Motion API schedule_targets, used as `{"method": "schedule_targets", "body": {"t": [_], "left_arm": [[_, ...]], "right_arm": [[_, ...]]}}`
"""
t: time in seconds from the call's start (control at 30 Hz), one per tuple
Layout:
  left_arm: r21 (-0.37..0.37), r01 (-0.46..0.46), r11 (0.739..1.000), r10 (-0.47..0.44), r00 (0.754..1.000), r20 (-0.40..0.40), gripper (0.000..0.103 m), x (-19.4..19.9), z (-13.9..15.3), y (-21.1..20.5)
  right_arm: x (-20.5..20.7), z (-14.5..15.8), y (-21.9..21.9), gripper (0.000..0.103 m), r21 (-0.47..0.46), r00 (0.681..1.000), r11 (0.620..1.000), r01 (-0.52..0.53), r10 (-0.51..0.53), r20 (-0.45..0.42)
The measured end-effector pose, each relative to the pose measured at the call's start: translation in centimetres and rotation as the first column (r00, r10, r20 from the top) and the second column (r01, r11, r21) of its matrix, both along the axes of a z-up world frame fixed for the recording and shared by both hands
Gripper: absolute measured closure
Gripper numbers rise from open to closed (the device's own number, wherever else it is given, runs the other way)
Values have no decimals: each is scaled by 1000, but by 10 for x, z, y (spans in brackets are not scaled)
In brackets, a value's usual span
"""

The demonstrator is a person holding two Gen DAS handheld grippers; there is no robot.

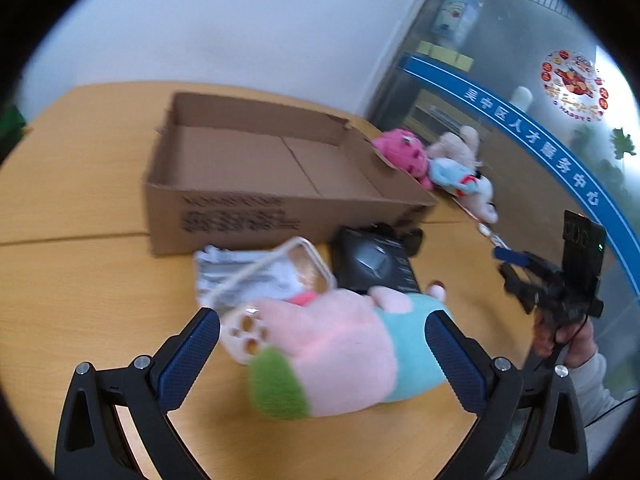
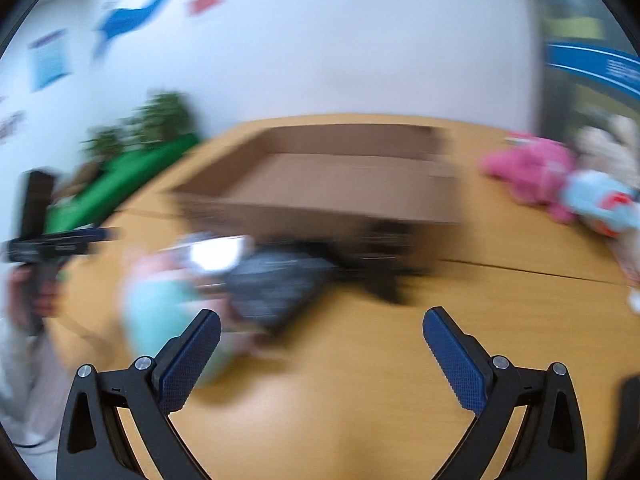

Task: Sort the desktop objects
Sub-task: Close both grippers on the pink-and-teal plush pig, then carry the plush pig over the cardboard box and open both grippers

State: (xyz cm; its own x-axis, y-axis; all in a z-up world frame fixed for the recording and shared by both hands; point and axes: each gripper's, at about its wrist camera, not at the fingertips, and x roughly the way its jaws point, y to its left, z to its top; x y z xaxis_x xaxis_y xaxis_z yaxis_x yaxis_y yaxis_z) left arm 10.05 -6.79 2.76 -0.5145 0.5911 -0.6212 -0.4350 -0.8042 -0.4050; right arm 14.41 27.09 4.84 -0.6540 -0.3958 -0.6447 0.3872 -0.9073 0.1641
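Left gripper (image 1: 322,344), jaws wide apart, straddles the plush (image 1: 340,352) lying on the near table (image 1: 80,300); the pads appear not to touch it. A phone case (image 1: 256,320) lies against the plush's left side, so closing may catch both. Right gripper (image 2: 322,344) hangs open over bare table, its view blurred. The box (image 1: 256,176) stands beyond, empty; other plush toys (image 1: 436,164) lie to its right.

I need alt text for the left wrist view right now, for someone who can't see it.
The open left gripper frames a pink, teal and green plush lying on a wooden table. Behind the plush lie a phone case and a black box, then an empty cardboard box. The right gripper shows at right.
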Motion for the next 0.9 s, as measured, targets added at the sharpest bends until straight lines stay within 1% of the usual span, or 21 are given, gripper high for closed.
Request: {"method": "schedule_targets", "body": {"t": [0.07,0.1,0.13,0.17,0.2,0.23,0.27,0.33,0.4,0.43,0.53,0.57,0.63,0.73,0.8,0.87,0.9], "left_arm": [[34,25,999,-28,997,70,3,-8,-19,9],[36,25,999,-28,994,104,10,-12,-31,12],[22,21,1000,-23,992,123,16,-12,-35,14],[5,14,1000,-15,992,128,20,-15,-41,14],[34,13,999,-17,993,121,20,-15,-42,9],[66,17,998,-26,990,140,20,-14,-42,6],[73,28,997,-38,988,151,21,-13,-42,5],[55,52,997,-60,987,149,21,-7,-41,10],[43,55,998,-61,987,152,21,-3,-41,11],[43,51,998,-57,987,153,21,-4,-42,14],[35,35,999,-39,990,135,27,2,-42,20],[27,31,999,-34,992,124,30,4,-40,24],[6,25,1000,-26,997,78,31,8,-27,31],[13,19,1000,-19,1000,5,31,7,5,33],[20,16,1000,-15,999,-45,31,0,30,32],[11,20,1000,-19,991,-129,31,-12,69,32],[4,21,1000,-20,985,-174,31,-19,90,33]], "right_arm": [[5,-9,-31,0,-23,994,995,-102,102,26],[6,-19,-52,0,-9,987,988,-151,151,50],[12,-26,-66,0,9,984,986,-168,168,59],[18,-34,-79,0,27,981,983,-184,182,69],[16,-42,-88,0,34,977,980,-198,195,85],[14,-49,-95,1,33,975,979,-203,199,98],[11,-54,-99,2,34,976,980,-197,192,106],[6,-64,-108,8,40,979,985,-168,163,119],[6,-69,-112,8,52,984,987,-151,145,104],[7,-69,-114,10,57,985,987,-151,145,98],[12,-69,-114,18,57,986,987,-152,147,84],[8,-68,-116,20,61,985,986,-154,149,83],[9,-63,-116,22,57,983,985,-164,159,87],[6,-39,-111,22,43,987,986,-159,157,33],[3,-11,-109,22,53,987,986,-156,158,-37],[-5,19,-109,22,70,981,985,-154,161,-105],[-14,42,-109,22,82,974,985,-154,165,-153]]}}
